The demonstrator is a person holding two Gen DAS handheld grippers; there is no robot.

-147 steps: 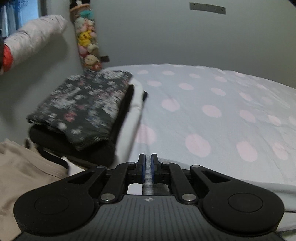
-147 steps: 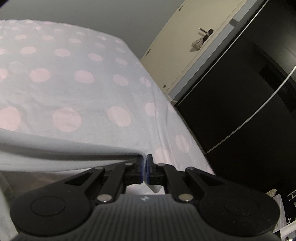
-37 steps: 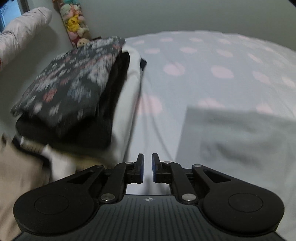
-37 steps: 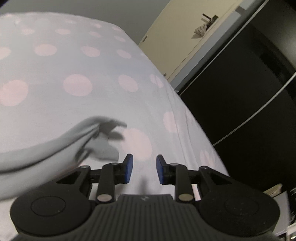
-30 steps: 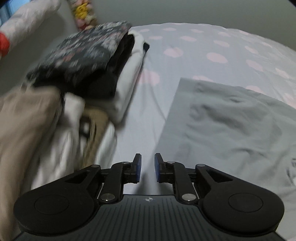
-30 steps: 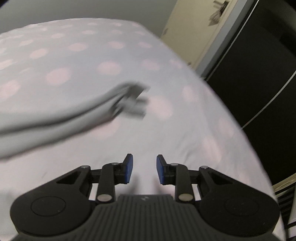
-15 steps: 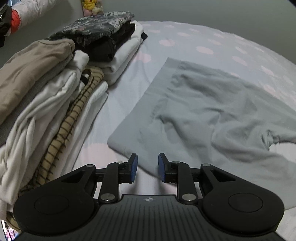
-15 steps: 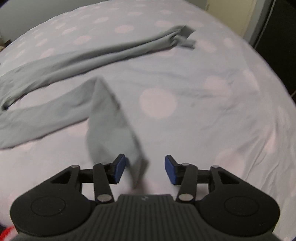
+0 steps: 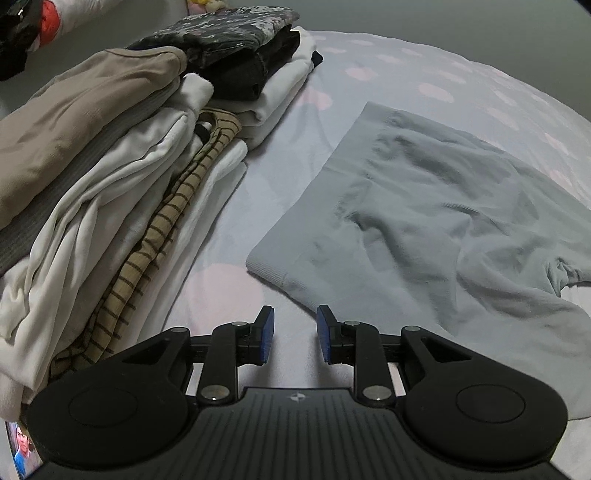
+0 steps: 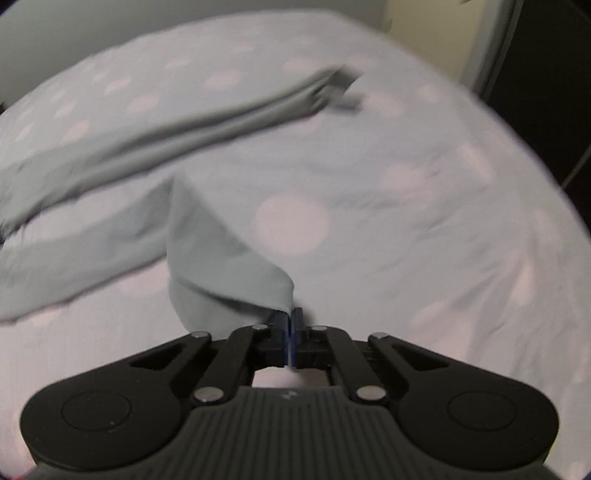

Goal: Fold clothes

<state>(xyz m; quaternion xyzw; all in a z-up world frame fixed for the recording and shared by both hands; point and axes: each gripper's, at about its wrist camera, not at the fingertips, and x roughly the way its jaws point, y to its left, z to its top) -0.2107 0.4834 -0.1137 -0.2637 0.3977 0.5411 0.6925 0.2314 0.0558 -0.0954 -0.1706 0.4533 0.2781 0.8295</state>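
Note:
A grey long-sleeved top [image 9: 424,229] lies spread and wrinkled on the dotted bedsheet [image 9: 229,291]. My left gripper [image 9: 293,326] hovers just short of the top's near hem corner, jaws open with nothing between them. In the right wrist view one sleeve [image 10: 192,129] stretches across the bed toward its far edge. The nearer sleeve [image 10: 221,258] curls up from the sheet, and my right gripper [image 10: 291,325] is shut on its cuff end.
Two stacks of folded clothes stand left of the top: a near one with beige, white and striped pieces [image 9: 110,184], and a far one topped by a dark floral piece [image 9: 229,29]. The bed's right edge [image 10: 554,206] drops toward dark cabinets.
The right gripper's jaws, open around the near sleeve's end half a second ago, have closed on it. The left gripper has drawn back along the stacks to the top's near hem and opened a little wider.

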